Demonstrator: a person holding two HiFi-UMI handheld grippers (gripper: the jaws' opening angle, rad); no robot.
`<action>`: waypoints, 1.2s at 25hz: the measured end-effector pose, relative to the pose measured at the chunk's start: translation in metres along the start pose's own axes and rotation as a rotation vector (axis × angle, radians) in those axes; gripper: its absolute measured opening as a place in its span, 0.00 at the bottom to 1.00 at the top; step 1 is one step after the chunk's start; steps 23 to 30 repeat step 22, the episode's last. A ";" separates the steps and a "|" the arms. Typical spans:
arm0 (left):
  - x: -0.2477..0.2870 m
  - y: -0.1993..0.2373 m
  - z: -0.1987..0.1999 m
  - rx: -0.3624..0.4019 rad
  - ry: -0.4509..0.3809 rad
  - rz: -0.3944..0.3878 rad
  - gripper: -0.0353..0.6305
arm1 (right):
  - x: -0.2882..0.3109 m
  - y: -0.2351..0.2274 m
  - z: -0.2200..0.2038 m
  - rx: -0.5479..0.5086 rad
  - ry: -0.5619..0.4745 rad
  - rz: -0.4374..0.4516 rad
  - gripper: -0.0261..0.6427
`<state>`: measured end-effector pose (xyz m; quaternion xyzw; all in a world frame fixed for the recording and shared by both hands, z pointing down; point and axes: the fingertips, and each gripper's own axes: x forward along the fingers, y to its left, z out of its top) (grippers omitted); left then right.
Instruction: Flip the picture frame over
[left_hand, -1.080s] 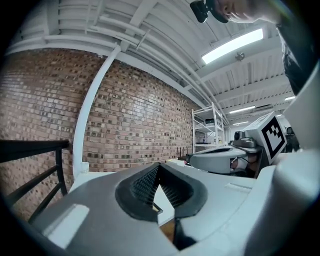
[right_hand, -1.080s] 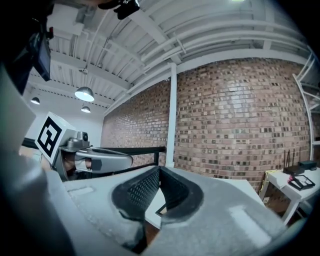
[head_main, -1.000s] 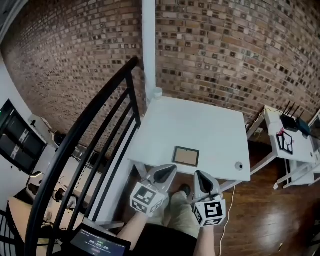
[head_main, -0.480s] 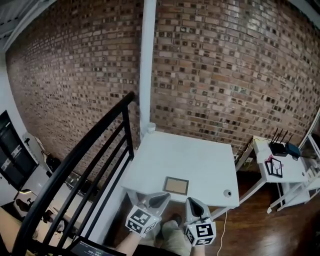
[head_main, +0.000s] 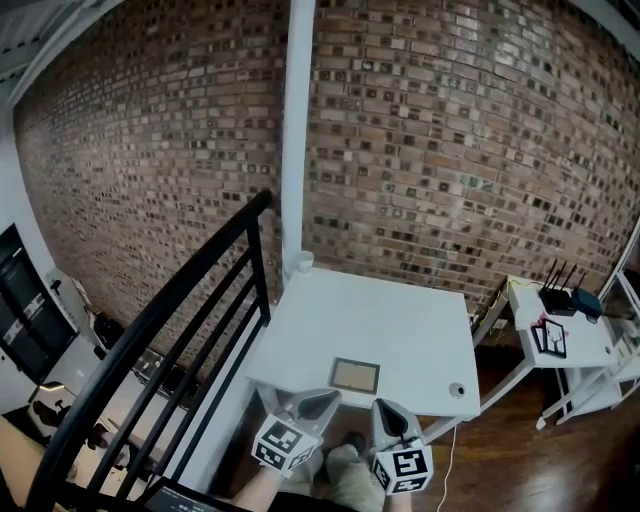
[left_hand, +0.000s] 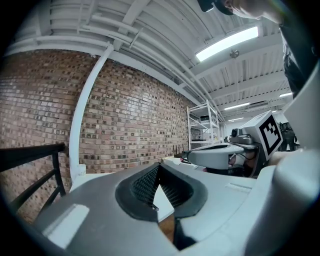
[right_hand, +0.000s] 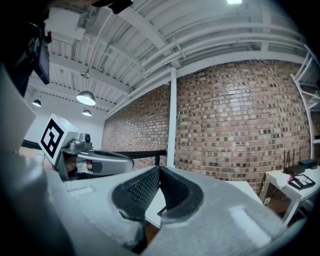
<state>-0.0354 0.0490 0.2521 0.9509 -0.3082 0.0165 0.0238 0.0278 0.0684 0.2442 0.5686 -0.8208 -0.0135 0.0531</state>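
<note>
I'm looking down at the white worktop (head_main: 400, 320) from the head view. The picture frame (head_main: 355, 375) lies flat on it in the lower centre of the picture, close to the near edge and just above my two tools. The left tongs (head_main: 325, 400) sit at the lower left of it and the right tongs (head_main: 382, 405) at the lower right. Both hover off the near edge, short of the frame and touching nothing. Each tool's own view shows its ribbed pads pressed together at the tips with nothing pinched between them, so neither has a grip on anything.

As for progress, I can't call it from here. The frame shows a plain tan panel inside a thin dark border, with no image or stand that I can make out at this size. That face could be the backing board turned up, or a blank front. So it fits a frame already turned over and let go just as well as one waiting to be turned.

The frame looks thin, rectangular and light, and it lies roughly square to the worktop edge with bare surface all round it. A small white cup (head_main: 303, 261) stands well away at the far left corner, and a small round fitting (head_main: 457, 390) sits near the lower right corner.
</note>
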 end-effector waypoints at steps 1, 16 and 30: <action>0.000 0.000 0.000 0.000 0.001 0.000 0.07 | 0.000 -0.002 0.000 0.003 0.002 -0.004 0.03; -0.004 0.002 -0.007 -0.020 0.013 0.011 0.07 | -0.001 0.001 -0.007 0.019 0.019 -0.001 0.03; -0.003 0.000 -0.006 -0.027 0.015 0.004 0.07 | 0.000 0.004 -0.008 0.011 0.023 0.013 0.03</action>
